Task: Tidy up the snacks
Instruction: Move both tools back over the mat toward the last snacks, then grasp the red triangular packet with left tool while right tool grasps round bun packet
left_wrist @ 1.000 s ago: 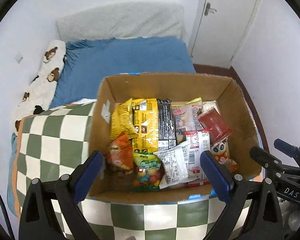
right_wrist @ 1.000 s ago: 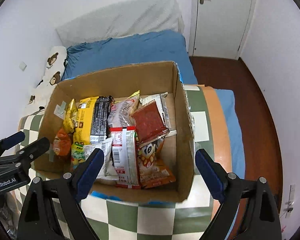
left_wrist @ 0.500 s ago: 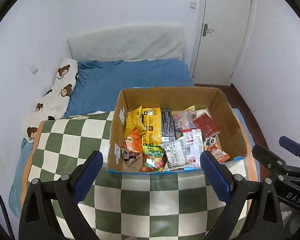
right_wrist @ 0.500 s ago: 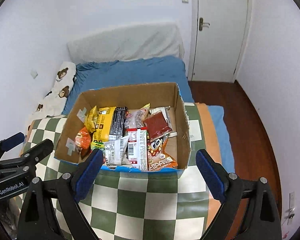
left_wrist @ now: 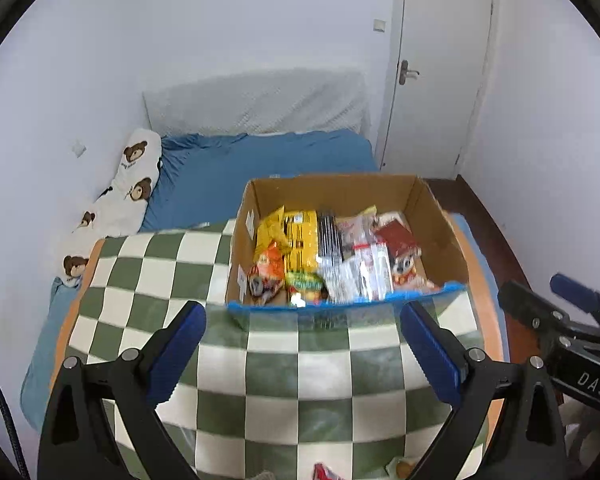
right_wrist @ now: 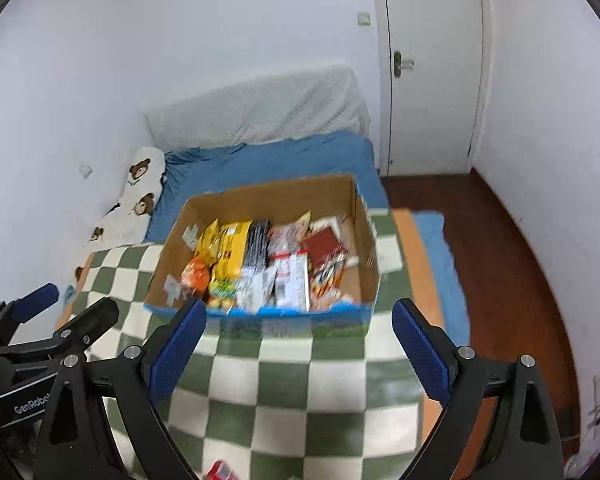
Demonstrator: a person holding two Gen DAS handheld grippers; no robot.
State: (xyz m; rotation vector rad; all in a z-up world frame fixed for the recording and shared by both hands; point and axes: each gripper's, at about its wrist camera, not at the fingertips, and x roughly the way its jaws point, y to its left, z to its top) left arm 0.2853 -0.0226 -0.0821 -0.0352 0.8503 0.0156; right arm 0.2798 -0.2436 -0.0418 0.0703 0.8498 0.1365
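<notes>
A cardboard box [left_wrist: 340,192] [right_wrist: 268,200] sits on a green-and-white checkered cloth [left_wrist: 300,376] [right_wrist: 284,384]. It holds several snack packets, among them a yellow bag [left_wrist: 300,240] [right_wrist: 232,248], an orange packet [left_wrist: 268,268] [right_wrist: 196,272] and a red pack [left_wrist: 396,236] [right_wrist: 324,244]. My left gripper [left_wrist: 302,316] hangs open and empty, short of the box's near blue-taped edge. My right gripper [right_wrist: 300,312] is open and empty too, level with the left one. A red wrapper [left_wrist: 324,472] [right_wrist: 220,472] peeks in at the bottom edge of both views.
Behind the box lies a bed with a blue sheet [left_wrist: 260,160], a bear-print pillow [left_wrist: 136,176] along the left wall and a white padded headboard [left_wrist: 260,100]. A shut white door [left_wrist: 440,80] and dark wood floor [right_wrist: 500,240] are to the right.
Both grippers have drawn back and up from the box, which now looks smaller and farther off. More checkered cloth shows in front. Both stayed open and empty.
</notes>
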